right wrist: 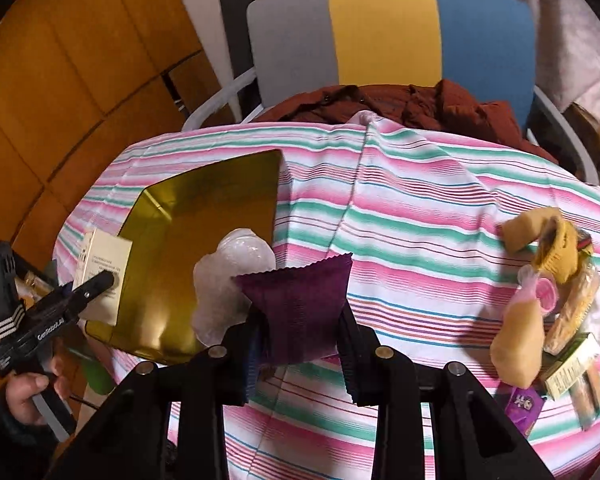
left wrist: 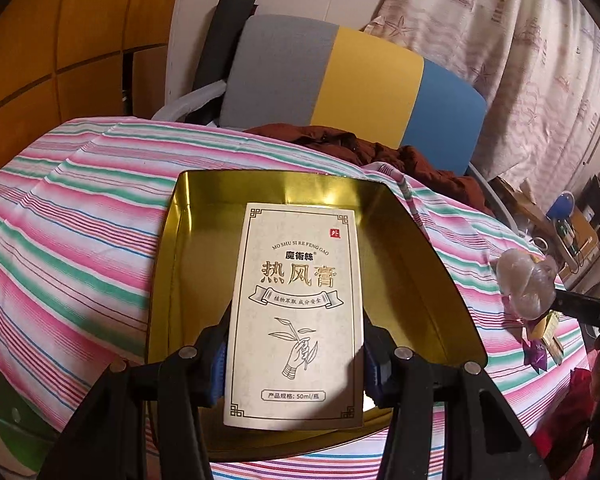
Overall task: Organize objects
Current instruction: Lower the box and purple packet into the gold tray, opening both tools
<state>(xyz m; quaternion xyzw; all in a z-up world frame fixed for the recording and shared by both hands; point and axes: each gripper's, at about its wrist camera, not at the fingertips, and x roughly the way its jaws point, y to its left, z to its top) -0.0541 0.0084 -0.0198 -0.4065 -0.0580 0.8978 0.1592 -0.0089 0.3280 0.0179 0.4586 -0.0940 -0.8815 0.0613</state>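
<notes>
My left gripper (left wrist: 296,364) is shut on a cream box with gold Chinese lettering (left wrist: 296,300), holding it just above a gold tin tray (left wrist: 204,240) on the striped tablecloth. The right wrist view shows that gripper (right wrist: 96,284) and the box (right wrist: 100,268) at the near-left rim of the tray (right wrist: 204,216). My right gripper (right wrist: 300,344) is shut on a dark purple ridged packet (right wrist: 300,304), lifted above the cloth just right of the tray. A clear plastic-wrapped lump (right wrist: 228,280) hangs against the packet's left side; whether the jaws hold it too, I cannot tell.
A pile of snack bags and small boxes (right wrist: 556,292) lies at the right of the table, with a loose purple packet (right wrist: 522,404) near it. A chair (right wrist: 380,28) with a brown garment (right wrist: 420,108) stands behind the table. A hand (right wrist: 28,392) grips the left tool.
</notes>
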